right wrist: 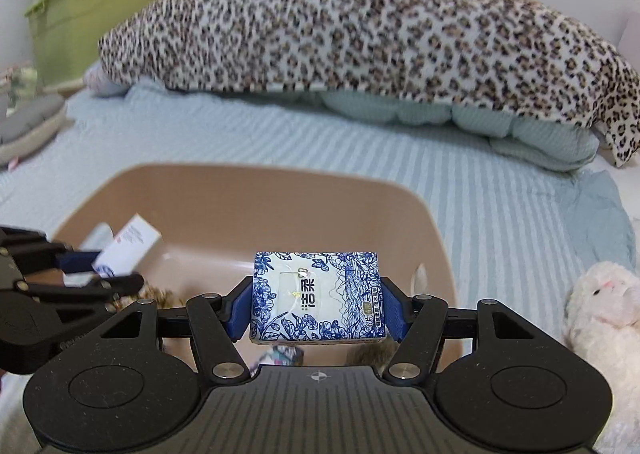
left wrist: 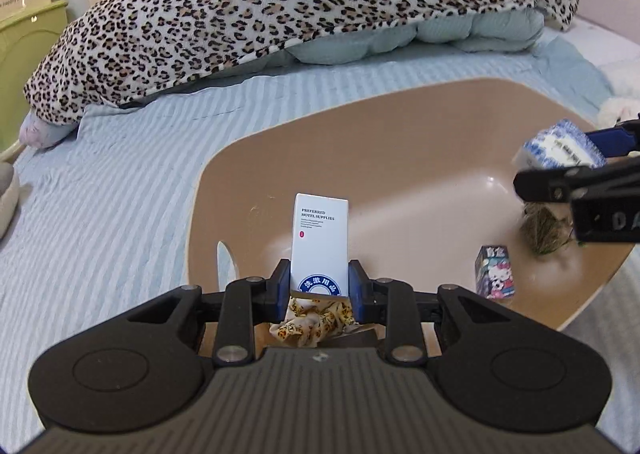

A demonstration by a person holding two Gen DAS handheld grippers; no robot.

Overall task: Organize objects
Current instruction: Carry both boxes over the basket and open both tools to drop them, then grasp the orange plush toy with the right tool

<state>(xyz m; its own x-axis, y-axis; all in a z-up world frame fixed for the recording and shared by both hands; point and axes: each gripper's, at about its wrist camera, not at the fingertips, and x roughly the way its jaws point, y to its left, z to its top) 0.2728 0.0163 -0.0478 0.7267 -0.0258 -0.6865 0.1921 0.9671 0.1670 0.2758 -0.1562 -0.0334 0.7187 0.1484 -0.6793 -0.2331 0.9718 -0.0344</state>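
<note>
Clerk: Item one, white hotel-supplies box [left wrist: 320, 242], clamped in the left gripper [left wrist: 320, 280], above the tan basin [left wrist: 400, 125], near edge. Long axis upright.

Checker: Item two?

Clerk: Blue floral tissue pack [right wrist: 318, 296], pinched by the right gripper [right wrist: 318, 308], over the basin too. Long axis crosswise between the pads.

Checker: Risks?

Clerk: Grippers close together; they may collide. A dropped box could topple onto the leopard scrunchie [left wrist: 312, 324] beneath.

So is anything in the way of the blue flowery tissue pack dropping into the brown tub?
Nothing visible blocks it. The blue-and-white floral tissue pack, held in the right gripper, is above the tan plastic tub. A small cartoon box and a dried green bundle lie inside, but bare floor remains.
</note>
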